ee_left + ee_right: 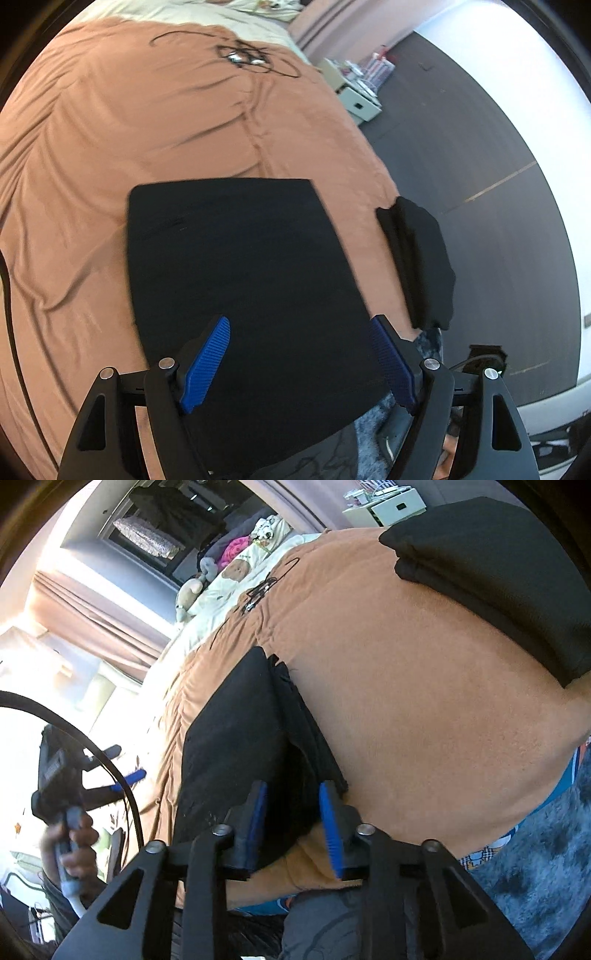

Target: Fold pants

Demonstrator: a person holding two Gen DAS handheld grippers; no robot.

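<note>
Black pants [240, 266] lie folded into a flat rectangle on the brown blanket [110, 140]. My left gripper [299, 354] is open and hovers over the near end of the pants, a blue fingertip [210, 354] on each side. In the right wrist view the same pants [236, 746] show as a layered stack seen from the side. My right gripper [291, 823] is open, its blue fingers [330, 823] set on either side of the stack's near corner. The left gripper [125, 775] shows there at the far left, held in a hand.
A second folded black garment [417, 266] lies at the bed's right edge, also in the right wrist view [498, 576]. Pillows and plush toys [236, 568] sit at the head of the bed. A white cabinet [358, 99] stands on the dark floor beside the bed.
</note>
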